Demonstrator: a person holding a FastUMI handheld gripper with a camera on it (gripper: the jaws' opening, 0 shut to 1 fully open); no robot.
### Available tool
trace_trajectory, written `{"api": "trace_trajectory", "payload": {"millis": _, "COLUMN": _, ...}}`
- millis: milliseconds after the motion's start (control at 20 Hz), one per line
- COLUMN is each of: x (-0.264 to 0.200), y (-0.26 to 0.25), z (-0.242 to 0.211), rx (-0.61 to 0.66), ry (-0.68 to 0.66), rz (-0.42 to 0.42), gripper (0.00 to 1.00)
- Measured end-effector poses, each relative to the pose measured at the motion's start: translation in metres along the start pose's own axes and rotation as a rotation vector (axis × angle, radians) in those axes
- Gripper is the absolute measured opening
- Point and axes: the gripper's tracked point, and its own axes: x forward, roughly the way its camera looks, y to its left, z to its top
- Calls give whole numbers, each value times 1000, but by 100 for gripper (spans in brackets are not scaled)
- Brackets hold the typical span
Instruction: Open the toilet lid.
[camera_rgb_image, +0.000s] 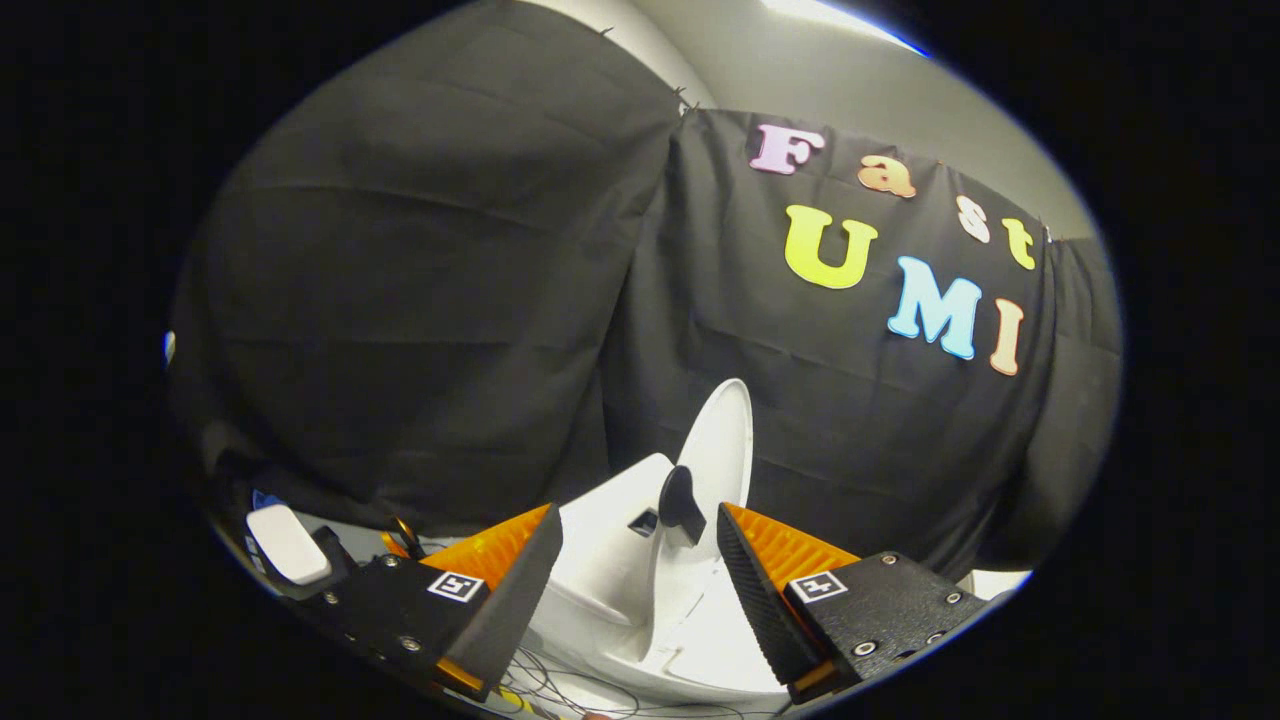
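The toilet (620, 560) sits between the spread fingers of the claw (640, 530), its lid (720, 450) upright at its far side. Behind the toilet hangs the cloth wall (420, 300). Left of the toilet lies a small box (288, 545).

Raised toilet lid (716, 452) seemingly blocking ahead

Cloth-walled recording booth: black drape (420, 300), white toilet (640, 560), loose wires (560, 690) below.
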Motion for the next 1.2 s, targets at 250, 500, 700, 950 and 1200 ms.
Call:
{"api": "trace_trajectory", "payload": {"millis": 250, "x": -47, "y": -75, "z": 34, "rx": 109, "ry": -199, "rz": -13, "gripper": 95}}
{"api": "trace_trajectory", "payload": {"millis": 500, "x": -77, "y": -190, "z": 43, "rx": 141, "ry": -333, "rz": -151, "gripper": 95}}
{"api": "trace_trajectory", "payload": {"millis": 700, "x": -97, "y": -281, "z": 29, "rx": 204, "ry": -382, "rz": -267, "gripper": 95}}
{"api": "trace_trajectory", "payload": {"millis": 950, "x": -131, "y": -367, "z": -6, "rx": 181, "ry": -374, "rz": -403, "gripper": 95}}
{"api": "trace_trajectory", "payload": {"millis": 1200, "x": -157, "y": -416, "z": -72, "rx": 178, "ry": -274, "rz": -531, "gripper": 95}}
